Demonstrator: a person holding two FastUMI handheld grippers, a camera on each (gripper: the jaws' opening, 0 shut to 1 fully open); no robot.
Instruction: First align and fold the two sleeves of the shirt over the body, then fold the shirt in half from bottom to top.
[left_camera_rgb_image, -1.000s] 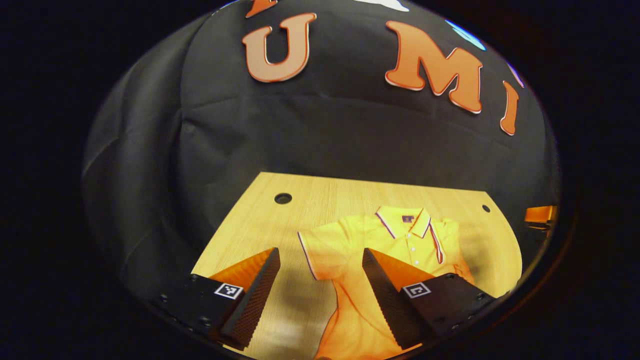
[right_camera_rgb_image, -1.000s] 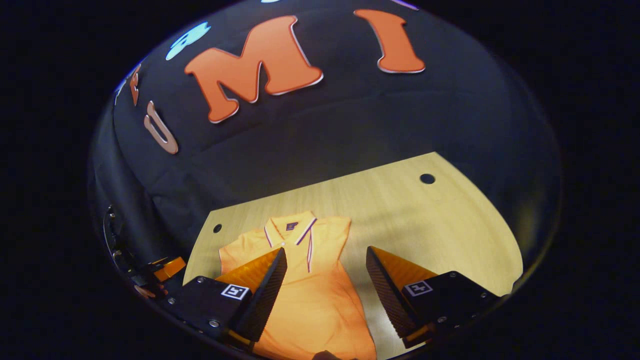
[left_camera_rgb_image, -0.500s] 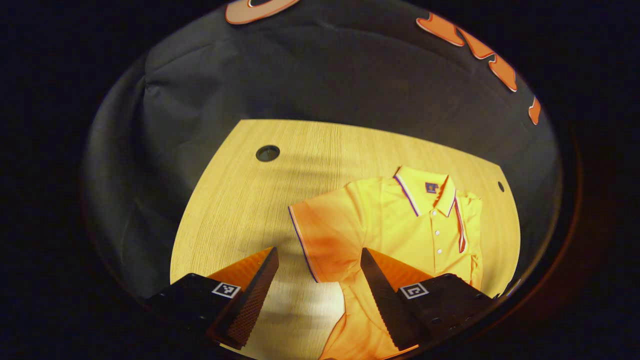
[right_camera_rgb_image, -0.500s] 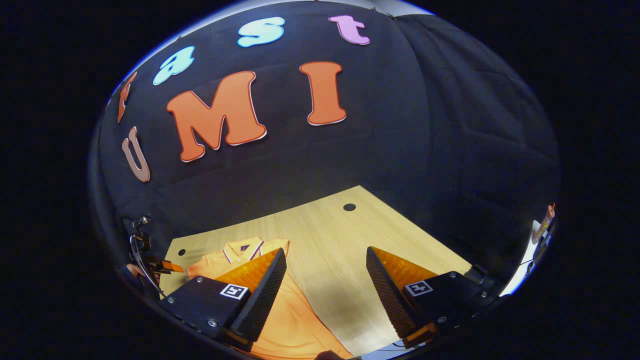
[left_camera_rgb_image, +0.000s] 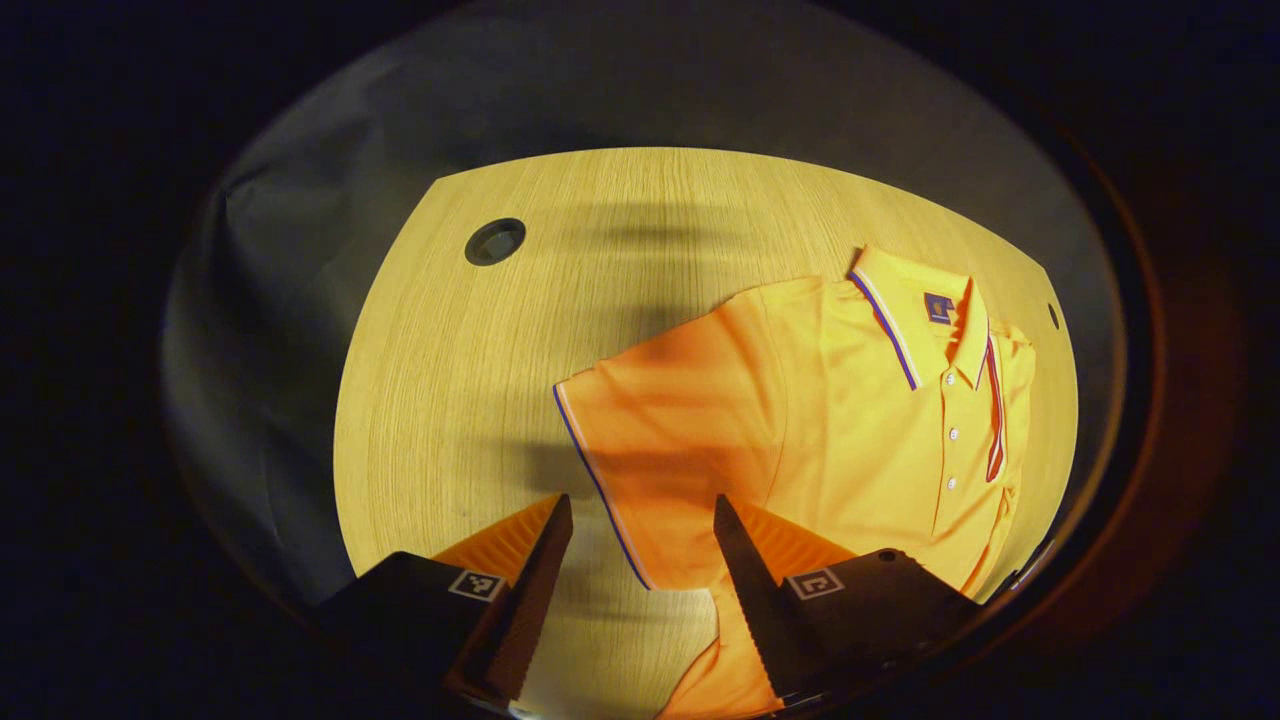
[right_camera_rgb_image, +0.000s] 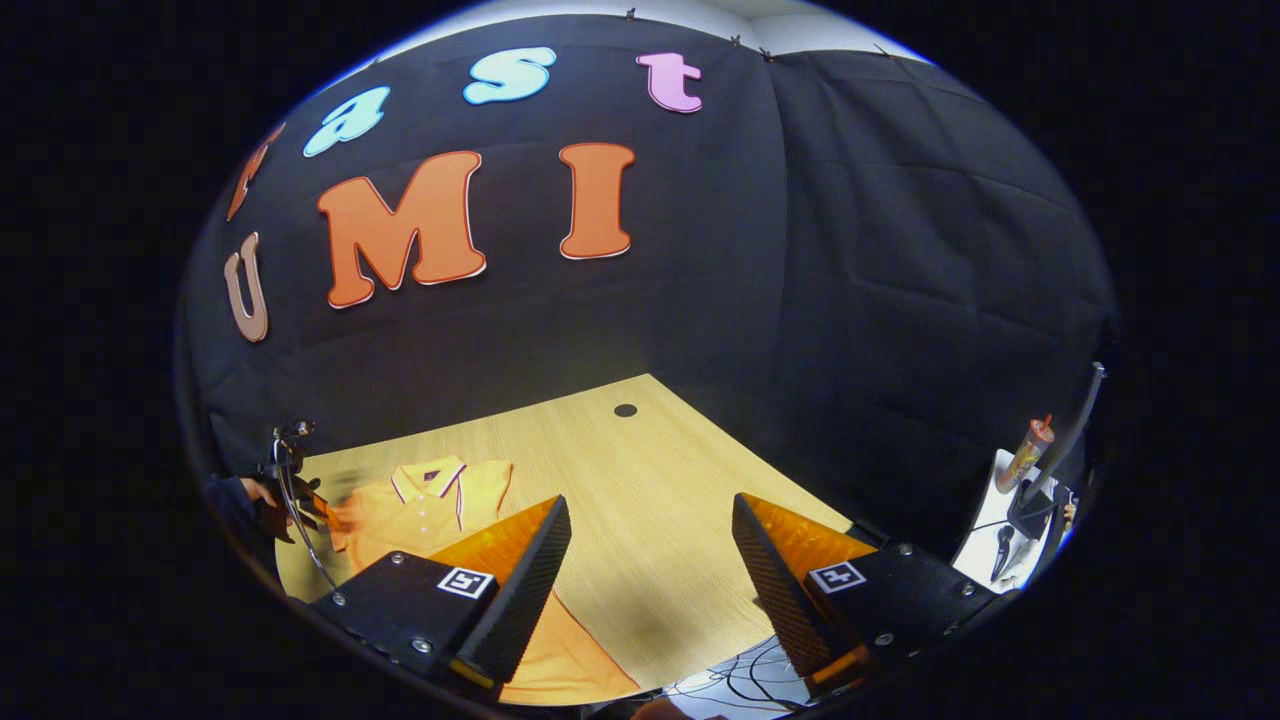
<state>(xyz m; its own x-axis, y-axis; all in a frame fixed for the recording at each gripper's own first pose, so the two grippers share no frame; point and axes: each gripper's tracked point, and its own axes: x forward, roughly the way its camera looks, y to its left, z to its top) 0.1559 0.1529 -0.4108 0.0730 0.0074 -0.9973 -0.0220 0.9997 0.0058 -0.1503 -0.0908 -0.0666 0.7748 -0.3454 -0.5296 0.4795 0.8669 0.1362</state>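
Jaws on both grippers are standing apart, holding nothing. On the left gripper (left_camera_rgb_image: 640, 600), the two fingers are hovering low over the near sleeve (left_camera_rgb_image: 665, 450) of the shirt (left_camera_rgb_image: 860, 420), the sleeve's striped cuff edge running down between the fingertips; whether either finger is touching the cloth cannot be told. Beyond the fingers, the shirt is lying face up and flat on the table (left_camera_rgb_image: 450, 380), its near sleeve spread out to the side toward bare wood. Farther on, the button placket and the striped collar (left_camera_rgb_image: 915, 310) are pointing toward the table's far edge, and the opposite side of the shirt is lying narrow along the body near the table's right rim. A round hole (left_camera_rgb_image: 494, 241) is sitting in the tabletop at the far left, well apart from the shirt, with the dark wall rising behind.

On the right gripper (right_camera_rgb_image: 650, 580), the fingers are held wide above the table's (right_camera_rgb_image: 640, 500) near edge, with cables (right_camera_rgb_image: 740, 685) trailing below them. Past its left finger, the shirt (right_camera_rgb_image: 420, 510) is lying at the table's left side, collar away from the camera. At the shirt's left edge, a hand (right_camera_rgb_image: 262, 493) is holding the other gripper. Farther back, a small hole (right_camera_rgb_image: 625, 410) is marking the tabletop. Off to the right, a bottle (right_camera_rgb_image: 1026, 455) is standing on a pale surface.
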